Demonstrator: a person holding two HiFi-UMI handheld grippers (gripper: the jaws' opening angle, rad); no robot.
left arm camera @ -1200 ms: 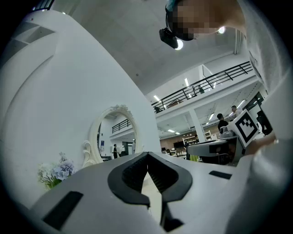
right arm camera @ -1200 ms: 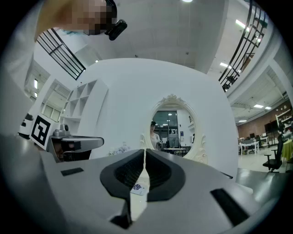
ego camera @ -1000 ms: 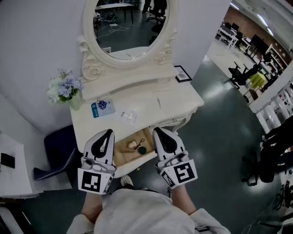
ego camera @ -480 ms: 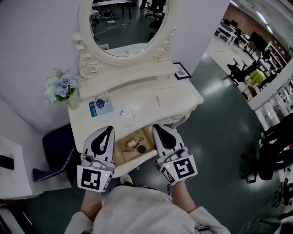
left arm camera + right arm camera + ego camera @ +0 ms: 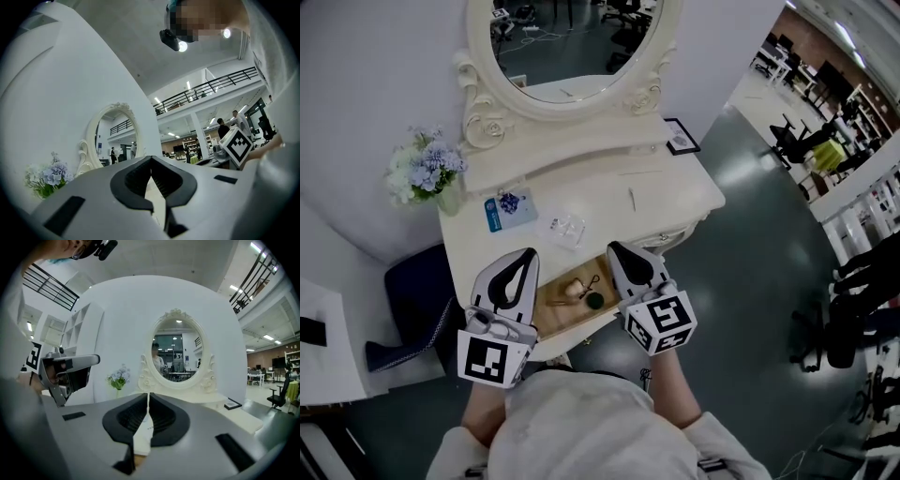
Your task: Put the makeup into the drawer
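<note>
An open wooden drawer [image 5: 551,315] at the front of the cream dressing table [image 5: 675,202] holds a small round dark green item [image 5: 593,300], a pale item [image 5: 572,292] and a thin dark piece [image 5: 591,280]. On the tabletop lie a blue packet [image 5: 508,208], a clear packet [image 5: 567,228] and a thin stick [image 5: 630,199]. My left gripper [image 5: 528,253] [image 5: 151,158] hovers at the drawer's left side, shut and empty. At the drawer's right side, my right gripper [image 5: 614,248] [image 5: 148,394] is also shut and holds nothing.
An oval mirror [image 5: 572,37] rises at the table's back. A vase of pale flowers [image 5: 427,173] stands at the left end and a small framed picture [image 5: 680,138] at the right end. A dark stool [image 5: 412,300] sits left of the table. Office chairs [image 5: 853,319] stand far right.
Both grippers have moved a little toward the table, the right one farther and lower, beside the drawer's right edge. Both stay shut. Nothing in the drawer or on the table has moved.
</note>
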